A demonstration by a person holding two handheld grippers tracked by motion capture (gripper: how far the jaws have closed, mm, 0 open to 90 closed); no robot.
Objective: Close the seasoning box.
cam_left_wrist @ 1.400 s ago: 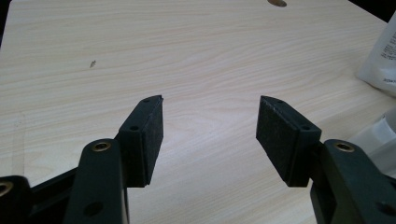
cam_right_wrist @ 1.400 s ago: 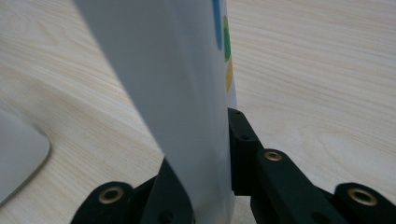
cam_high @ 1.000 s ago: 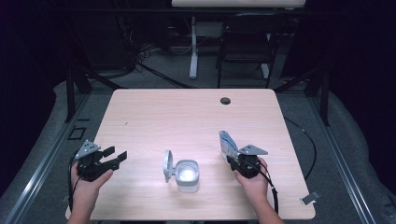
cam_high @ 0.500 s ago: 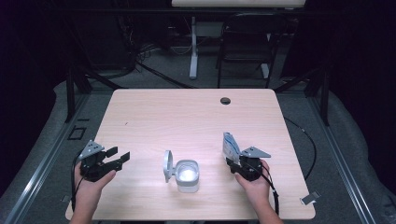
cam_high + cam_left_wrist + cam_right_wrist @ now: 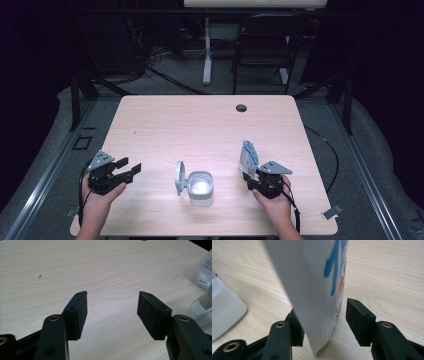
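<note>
A white pouch with blue print [image 5: 248, 155] stands upright on the wooden table [image 5: 200, 125], at the right front. My right gripper [image 5: 248, 178] sits low behind it with the pouch [image 5: 317, 285] between its jaws. These have just been opening, and the right pad [image 5: 358, 320] stands clear of the pouch, so the right gripper [image 5: 324, 320] is open. A white container [image 5: 201, 187] with its lid [image 5: 179, 177] swung up rests at the front middle. My left gripper [image 5: 131, 168] hovers open and empty at the front left, over bare wood in the left gripper view [image 5: 112, 305].
A round cable hole [image 5: 241, 107] marks the table's far side. Beyond it stand a dark chair [image 5: 262, 40] and a white post. The left gripper view catches the pouch [image 5: 202, 270] and container [image 5: 203, 305] at its right edge. The container's corner [image 5: 224, 310] is left of my right gripper.
The right gripper's jaws have spread apart around the pouch, which now stands more upright and slightly further right. The left gripper has stayed put.
</note>
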